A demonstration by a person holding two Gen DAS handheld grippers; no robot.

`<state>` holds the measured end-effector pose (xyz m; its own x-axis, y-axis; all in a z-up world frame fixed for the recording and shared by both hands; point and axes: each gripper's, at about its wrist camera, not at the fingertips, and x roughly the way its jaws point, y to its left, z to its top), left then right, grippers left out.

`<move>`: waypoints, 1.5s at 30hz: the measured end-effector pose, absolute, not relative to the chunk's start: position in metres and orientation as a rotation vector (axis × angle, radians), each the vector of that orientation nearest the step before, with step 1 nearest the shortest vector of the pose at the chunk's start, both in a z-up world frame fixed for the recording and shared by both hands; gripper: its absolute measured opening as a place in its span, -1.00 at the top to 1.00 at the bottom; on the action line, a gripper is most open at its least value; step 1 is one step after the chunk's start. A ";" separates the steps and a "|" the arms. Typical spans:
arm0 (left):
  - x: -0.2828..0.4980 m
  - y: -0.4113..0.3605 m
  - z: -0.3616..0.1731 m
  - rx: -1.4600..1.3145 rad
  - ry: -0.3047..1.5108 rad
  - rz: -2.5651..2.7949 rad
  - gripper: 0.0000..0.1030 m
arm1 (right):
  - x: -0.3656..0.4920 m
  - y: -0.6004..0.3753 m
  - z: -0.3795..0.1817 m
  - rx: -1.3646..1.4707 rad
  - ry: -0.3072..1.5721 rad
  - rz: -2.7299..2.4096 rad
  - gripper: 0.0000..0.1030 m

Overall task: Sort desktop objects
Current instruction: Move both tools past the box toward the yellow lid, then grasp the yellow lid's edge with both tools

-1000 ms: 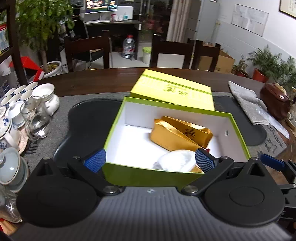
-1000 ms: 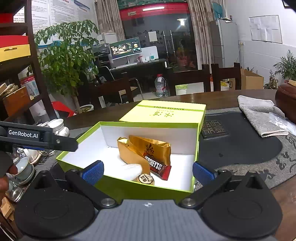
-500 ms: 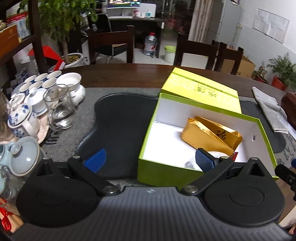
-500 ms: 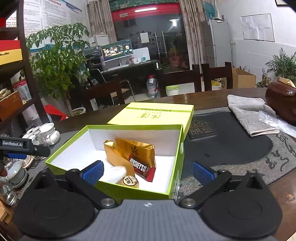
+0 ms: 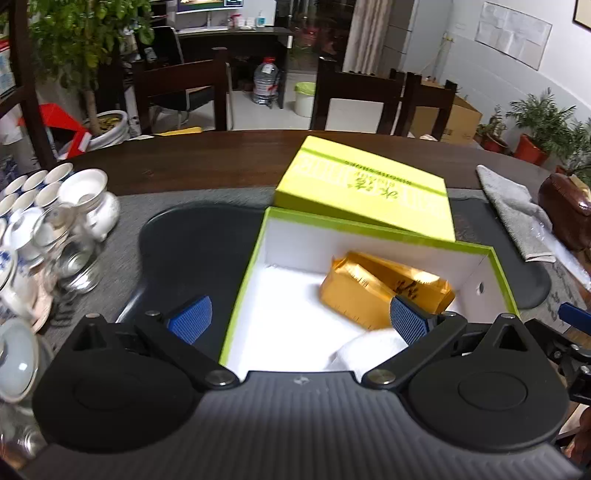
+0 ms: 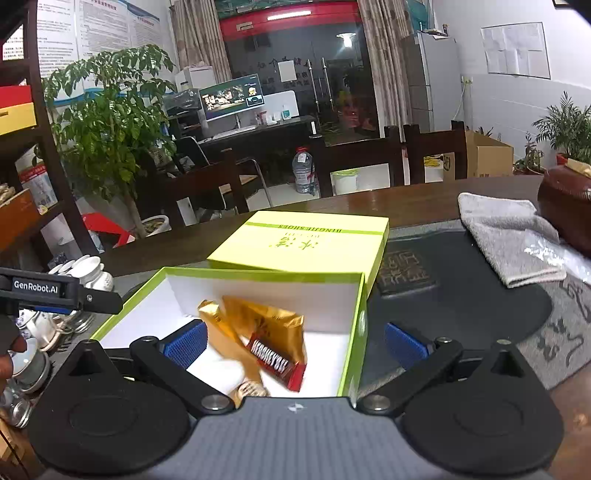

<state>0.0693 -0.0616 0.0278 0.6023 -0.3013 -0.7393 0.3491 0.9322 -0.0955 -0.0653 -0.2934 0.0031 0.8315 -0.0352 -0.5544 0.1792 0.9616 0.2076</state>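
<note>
**Both grippers spread wide at the open green box**

The green box point(image 5: 376, 240) sits open on the dark mat point(image 5: 192, 251), its lid point(image 6: 306, 240) leaning on the far wall. Inside lie gold foil packets point(image 6: 258, 325), a Hershey's bar point(image 6: 275, 360) and a white pouch point(image 5: 369, 350). The left gripper point(image 5: 299, 314) straddles the box's left wall, fingers apart and empty. The right gripper point(image 6: 295, 341) straddles the right wall, likewise spread and empty.

Office tea room, desk with monitor point(image 6: 232, 99), wall posters point(image 6: 99, 29), dark wooden table point(image 5: 221, 162), porcelain tea set point(image 5: 55, 206), potted plants point(image 6: 107, 122)
</note>
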 end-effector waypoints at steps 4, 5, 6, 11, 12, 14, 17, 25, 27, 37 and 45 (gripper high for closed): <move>0.093 -0.074 0.032 0.083 0.847 -0.394 -0.99 | -0.053 -0.300 0.008 0.263 0.595 -0.118 -1.00; 0.099 -0.077 0.033 0.088 0.848 -0.399 -0.99 | -0.045 -0.306 0.010 0.264 0.604 -0.119 -1.00; 0.106 -0.079 0.033 0.095 0.848 -0.402 -0.99 | -0.031 -0.323 0.011 0.264 0.608 -0.120 -1.00; 0.153 -0.091 0.031 0.125 0.872 -0.418 -0.99 | 0.011 -0.348 0.020 0.283 0.642 -0.126 -1.00; 0.163 -0.094 0.031 0.130 0.881 -0.421 -0.99 | 0.021 -0.353 0.021 0.287 0.652 -0.126 -1.00; 0.184 -0.101 0.029 0.137 0.905 -0.433 -0.99 | 0.041 -0.366 0.020 0.297 0.670 -0.132 -1.00; 0.215 -0.112 0.024 0.135 0.941 -0.444 -0.99 | 0.069 -0.381 0.013 0.314 0.703 -0.136 -1.00; 0.294 -0.137 -0.004 0.138 1.045 -0.471 -0.99 | 0.135 -0.412 -0.030 0.366 0.819 -0.122 -1.00; 0.310 -0.143 -0.014 0.127 1.065 -0.473 -0.99 | 0.151 -0.420 -0.041 0.379 0.848 -0.118 -1.00; 0.356 -0.162 -0.060 0.102 1.130 -0.469 -0.99 | 0.205 -0.439 -0.082 0.418 0.954 -0.072 -1.00; 0.370 -0.165 -0.075 0.076 1.160 -0.492 -0.99 | 0.216 -0.438 -0.098 0.422 0.984 -0.061 -1.00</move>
<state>0.3701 -0.1650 -0.0753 0.3062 -0.3323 -0.8921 0.4097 0.8919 -0.1916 0.2160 -0.4381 -0.0982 0.5590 0.1382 -0.8176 0.2385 0.9175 0.3182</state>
